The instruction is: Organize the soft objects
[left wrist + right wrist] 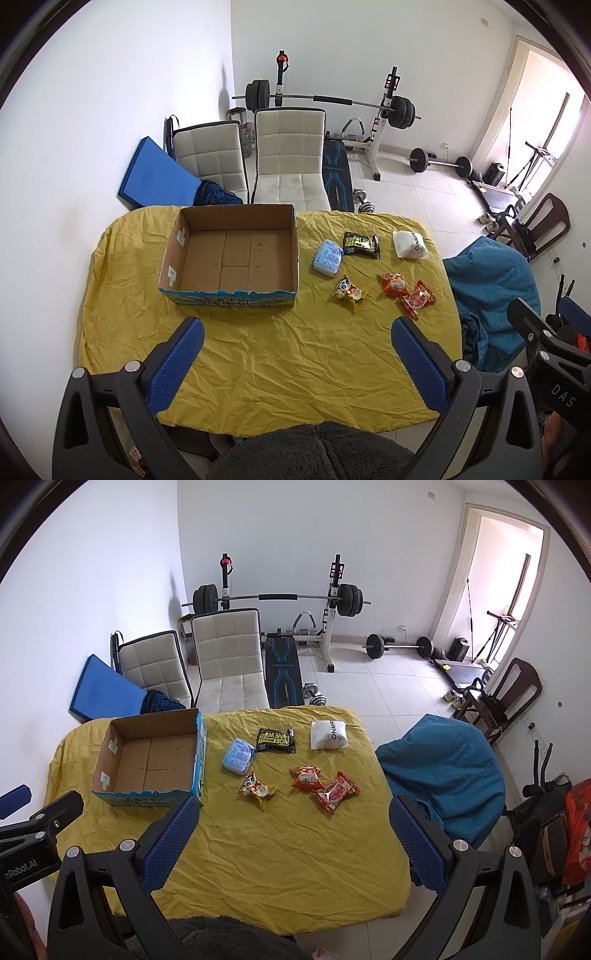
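An empty cardboard box [236, 258] [147, 762] stands on the yellow cloth of the table [280, 362] [280, 849]. Right of it lie several soft packets: a pale blue pack [328, 257] [239, 756], a black packet [361, 244] [276, 740], a white pack [410, 244] [330, 734], a yellow panda packet [348, 291] [256, 788], an orange packet [394, 283] [306, 777] and a red packet [417, 299] [335, 791]. My left gripper [297, 325] and right gripper [295, 805] both hover open above the table's near half, holding nothing.
Two white chairs [288, 155] [229, 646] stand behind the table, with a weight bench and barbell [332, 101] beyond. A teal-draped seat [487, 280] [443, 760] sits at the table's right edge. A dark fuzzy sleeve [314, 450] lies at the near edge.
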{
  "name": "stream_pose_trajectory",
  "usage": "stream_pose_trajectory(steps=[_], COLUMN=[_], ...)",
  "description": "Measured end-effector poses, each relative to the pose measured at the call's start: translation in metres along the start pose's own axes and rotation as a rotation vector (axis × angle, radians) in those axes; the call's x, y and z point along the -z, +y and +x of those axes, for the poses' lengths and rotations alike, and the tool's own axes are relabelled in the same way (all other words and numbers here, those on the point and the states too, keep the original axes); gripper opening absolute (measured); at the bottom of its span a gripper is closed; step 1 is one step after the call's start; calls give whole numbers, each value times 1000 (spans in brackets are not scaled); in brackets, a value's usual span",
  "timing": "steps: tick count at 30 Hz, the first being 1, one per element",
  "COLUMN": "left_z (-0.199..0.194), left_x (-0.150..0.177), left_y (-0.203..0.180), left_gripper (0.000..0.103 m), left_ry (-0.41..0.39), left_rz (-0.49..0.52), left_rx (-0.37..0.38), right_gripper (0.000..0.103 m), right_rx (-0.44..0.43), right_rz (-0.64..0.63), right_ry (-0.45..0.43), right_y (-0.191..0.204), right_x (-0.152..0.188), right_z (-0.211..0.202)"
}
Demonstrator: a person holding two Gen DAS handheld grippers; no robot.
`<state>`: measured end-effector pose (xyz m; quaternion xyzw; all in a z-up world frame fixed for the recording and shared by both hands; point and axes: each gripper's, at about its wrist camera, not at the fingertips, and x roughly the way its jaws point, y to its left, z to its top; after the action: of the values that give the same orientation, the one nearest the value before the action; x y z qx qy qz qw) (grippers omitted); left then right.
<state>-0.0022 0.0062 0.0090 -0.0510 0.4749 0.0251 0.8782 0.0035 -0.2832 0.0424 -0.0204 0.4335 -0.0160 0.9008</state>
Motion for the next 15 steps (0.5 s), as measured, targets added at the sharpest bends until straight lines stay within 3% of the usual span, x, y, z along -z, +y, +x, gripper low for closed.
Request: stream_pose_trajectory(steps=[15], left_z=[3], left_x=[1], left_y=[-4], left_gripper=[103], left_ry=[9], left_rz=[-1], left_rx=[5], right_gripper=[103], right_rx=[-6], right_rz=[0], right_ry=[14], right_y=[4], right_x=[4], right_z=[6])
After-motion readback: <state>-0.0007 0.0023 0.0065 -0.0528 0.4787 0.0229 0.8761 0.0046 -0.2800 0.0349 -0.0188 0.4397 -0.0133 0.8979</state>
